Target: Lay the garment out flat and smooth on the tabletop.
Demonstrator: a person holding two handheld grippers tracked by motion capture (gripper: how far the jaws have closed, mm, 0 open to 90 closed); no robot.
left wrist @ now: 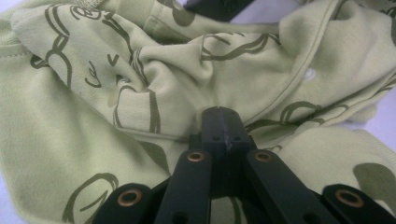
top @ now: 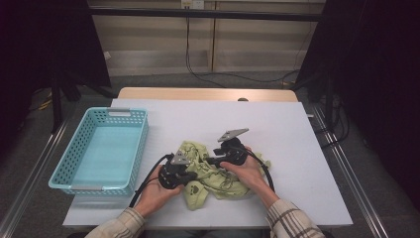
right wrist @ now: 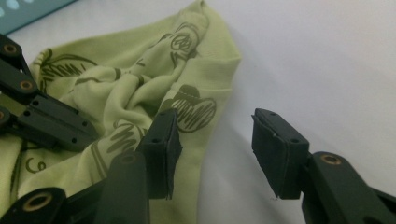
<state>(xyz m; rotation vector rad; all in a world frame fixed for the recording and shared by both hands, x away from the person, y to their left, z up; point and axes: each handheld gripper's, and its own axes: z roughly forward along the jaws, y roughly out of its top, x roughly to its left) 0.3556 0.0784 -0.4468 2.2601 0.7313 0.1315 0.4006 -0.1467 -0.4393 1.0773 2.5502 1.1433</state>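
Here the crumpled pale-green printed garment lies pinched in the left jaws, right jaws apart.

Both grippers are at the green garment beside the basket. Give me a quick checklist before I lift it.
1. Left gripper shut on the garment: cannot tell; jaws shut against a fold, cloth between them hidden.
2. Right gripper gripping: not ok; jaws open, one over the cloth edge, the other over bare table.
3. Garment flat: not ok; bunched.
4. Basket ready: ok; nothing in it, left of the garment.
5. Cables off the cloth: ok, as far as the high view shows.
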